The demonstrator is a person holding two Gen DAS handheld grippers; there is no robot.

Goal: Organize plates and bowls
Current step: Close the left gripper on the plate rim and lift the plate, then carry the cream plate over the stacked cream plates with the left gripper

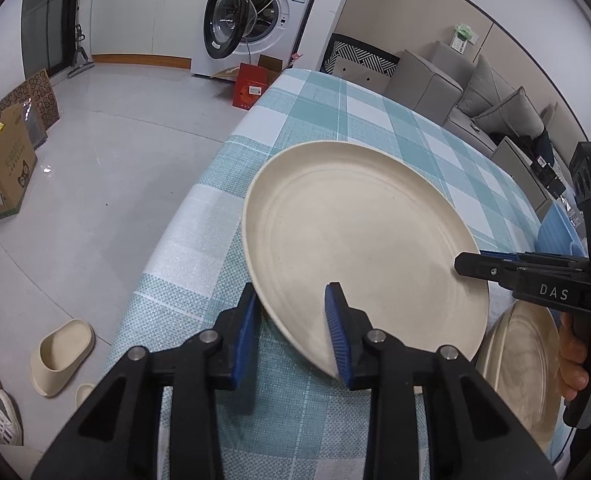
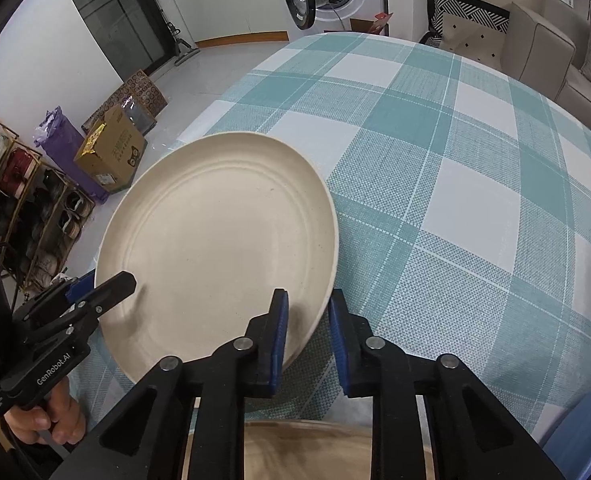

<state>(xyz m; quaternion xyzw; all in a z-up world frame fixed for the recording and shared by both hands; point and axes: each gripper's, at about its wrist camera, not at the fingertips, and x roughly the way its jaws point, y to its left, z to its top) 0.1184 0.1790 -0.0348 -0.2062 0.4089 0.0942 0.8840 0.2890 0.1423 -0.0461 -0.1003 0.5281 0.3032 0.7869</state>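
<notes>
A cream plate point(image 1: 367, 248) is held tilted above the checked tablecloth point(image 1: 335, 112); it also shows in the right wrist view point(image 2: 223, 248). My left gripper point(image 1: 293, 336) straddles its near rim, one blue pad under and one over. My right gripper point(image 2: 307, 336) straddles the opposite rim and shows in the left wrist view point(image 1: 479, 262). A second cream plate point(image 1: 523, 364) lies on the table below, partly hidden; its blurred rim also shows in the right wrist view point(image 2: 307, 452). A blue dish point(image 1: 555, 232) sits behind the right gripper.
The table's left edge point(image 1: 199, 184) drops to a tiled floor with slippers point(image 1: 61, 356) and cardboard boxes point(image 1: 3, 172). A washing machine point(image 1: 259, 12) and a grey sofa point(image 1: 495, 96) stand beyond the table. A shoe rack point(image 2: 23, 200) is at the left.
</notes>
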